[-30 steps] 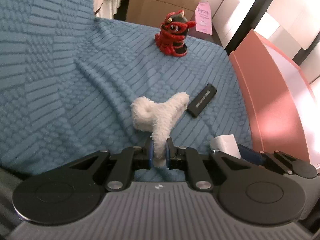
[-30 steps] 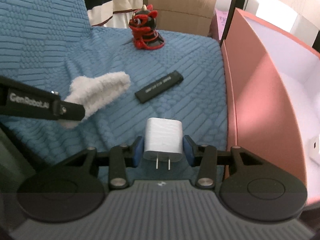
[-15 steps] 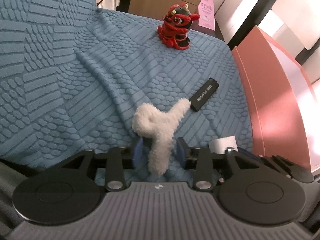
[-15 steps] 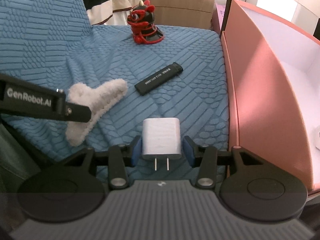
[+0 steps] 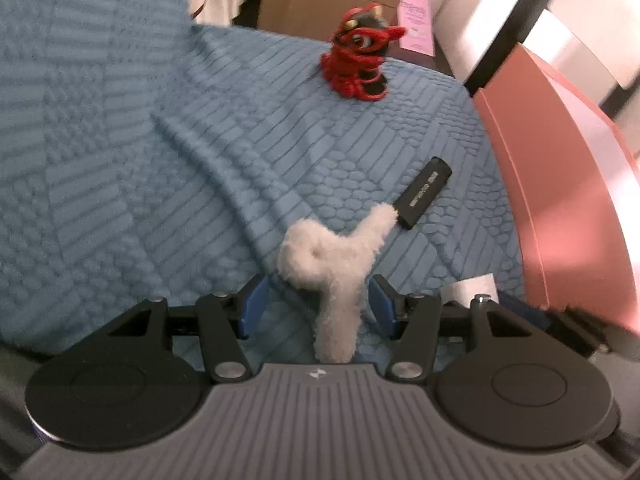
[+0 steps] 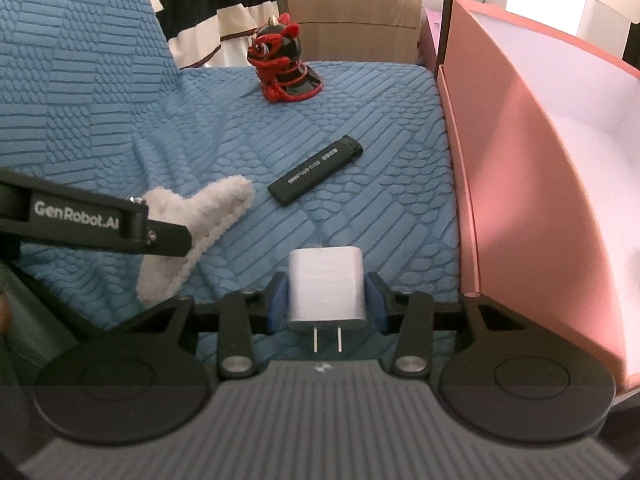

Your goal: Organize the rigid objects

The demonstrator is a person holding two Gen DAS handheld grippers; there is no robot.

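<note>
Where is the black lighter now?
The black lighter lies flat on the blue cover, between the fluffy white clip and the pink box, ahead of the white charger.

Left gripper (image 5: 316, 308) spread wide; right gripper (image 6: 326, 300) clamped

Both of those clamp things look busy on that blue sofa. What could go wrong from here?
The right tool holds the white charger only by its sides, so it might slip out on the way to the pink box. The left tool is open around the fluffy hair clip; moving forward could push the clip into the black lighter just beyond it.
</note>
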